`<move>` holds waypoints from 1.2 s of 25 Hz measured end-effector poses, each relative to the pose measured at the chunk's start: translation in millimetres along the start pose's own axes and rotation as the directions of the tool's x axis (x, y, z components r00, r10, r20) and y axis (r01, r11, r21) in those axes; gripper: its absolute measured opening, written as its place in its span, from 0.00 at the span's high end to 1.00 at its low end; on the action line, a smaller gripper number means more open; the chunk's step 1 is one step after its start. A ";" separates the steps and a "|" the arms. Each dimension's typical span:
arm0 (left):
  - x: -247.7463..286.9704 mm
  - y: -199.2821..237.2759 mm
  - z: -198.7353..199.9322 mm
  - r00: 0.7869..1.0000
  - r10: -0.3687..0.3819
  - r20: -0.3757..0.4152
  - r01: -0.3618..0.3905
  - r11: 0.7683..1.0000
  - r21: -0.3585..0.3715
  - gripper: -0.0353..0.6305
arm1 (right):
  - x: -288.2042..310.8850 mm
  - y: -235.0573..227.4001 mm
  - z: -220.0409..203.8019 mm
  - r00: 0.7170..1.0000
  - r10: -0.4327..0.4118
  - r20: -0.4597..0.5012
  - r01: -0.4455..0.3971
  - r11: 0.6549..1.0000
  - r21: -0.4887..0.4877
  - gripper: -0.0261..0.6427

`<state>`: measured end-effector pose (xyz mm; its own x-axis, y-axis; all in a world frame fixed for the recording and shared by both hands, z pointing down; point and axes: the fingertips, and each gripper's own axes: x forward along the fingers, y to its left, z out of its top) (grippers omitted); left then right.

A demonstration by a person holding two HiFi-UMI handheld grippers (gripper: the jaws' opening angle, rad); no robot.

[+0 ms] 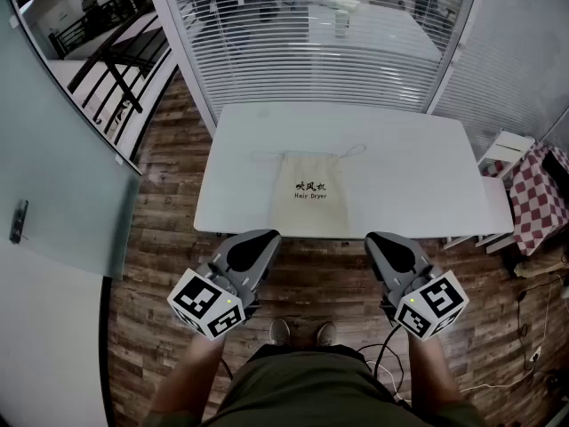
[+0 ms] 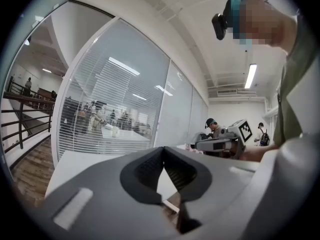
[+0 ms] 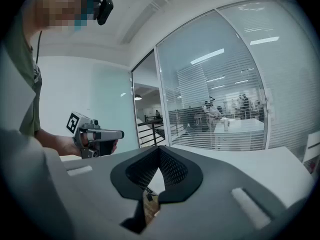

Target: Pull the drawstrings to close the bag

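Observation:
A beige drawstring bag (image 1: 311, 194) with dark print lies flat on the white table (image 1: 409, 149), its mouth toward the far side. Thin drawstrings trail from the mouth, one to the left (image 1: 263, 157) and one looped to the right (image 1: 355, 150). Both grippers hang short of the table's near edge, over the wooden floor, close to my body. The left gripper (image 1: 255, 240) (image 2: 164, 152) is shut with nothing in it, and so is the right gripper (image 1: 389, 240) (image 3: 160, 151). Neither touches the bag. Each gripper view shows the other gripper held level beside it.
A glass wall with white blinds (image 1: 311, 34) stands behind the table. A frosted glass panel (image 1: 62, 167) stands at the left. A red-checked cloth (image 1: 538, 198) and a white box (image 1: 508, 149) sit right of the table. Cables (image 1: 533, 336) lie on the floor.

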<state>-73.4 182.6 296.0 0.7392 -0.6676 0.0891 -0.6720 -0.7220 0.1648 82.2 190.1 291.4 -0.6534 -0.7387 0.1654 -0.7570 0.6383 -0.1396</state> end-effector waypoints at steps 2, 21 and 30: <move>0.7 -2.0 -0.6 1.000 0.003 -0.002 -0.003 1.000 0.000 0.94 | -1.7 -0.8 -0.2 1.000 0.004 0.001 -0.004 1.000 0.002 0.94; -1.0 -68.9 -29.7 0.997 0.080 -0.014 -0.080 0.997 -0.014 0.94 | -67.7 -18.7 -27.4 0.999 0.047 -0.017 -0.046 0.998 0.045 0.94; 1.0 -75.5 -28.2 0.995 0.095 -0.023 -0.095 0.995 0.012 0.94 | -79.0 -24.8 -31.0 0.998 0.058 -0.005 -0.057 0.997 0.057 0.94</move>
<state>-20.6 241.5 311.4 0.6729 -0.7289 0.1265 -0.7395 -0.6577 0.1435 152.6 239.3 312.2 -0.6959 -0.6996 0.1619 -0.7173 0.6663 -0.2039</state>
